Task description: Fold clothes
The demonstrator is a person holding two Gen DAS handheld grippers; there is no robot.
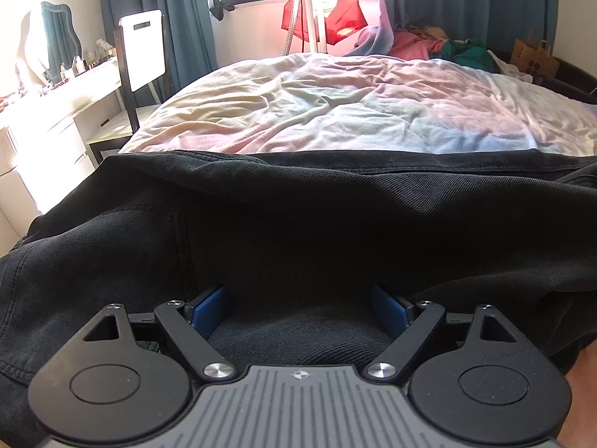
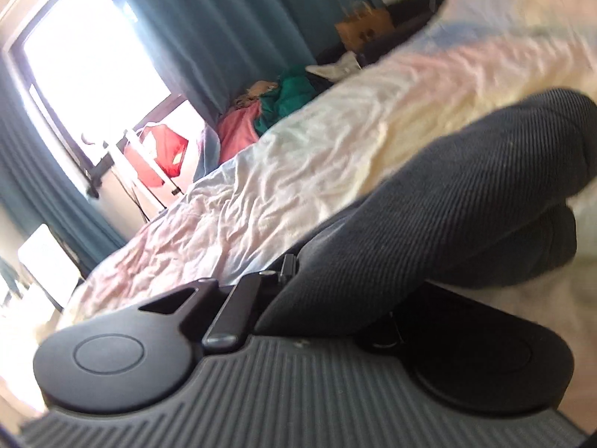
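On the bed [image 1: 335, 112], covered with one crumpled pastel sheet, lies one black garment [image 1: 298, 216], spread across the near edge; the left tool [image 1: 298, 315] has its two blue fingers [image 1: 209, 311] apart, with dark cloth between and over them; the right tool [image 2: 335, 272] is tilted and its view is blurred, a fold of the same dark cloth covers its fingers, so I cannot tell if they are apart or together; at the far side of the bed is one heap of clothes [image 1: 429, 46], pink, green and tan; one brown paper bag [image 1: 533, 58] stands beside it, its contents not visible.
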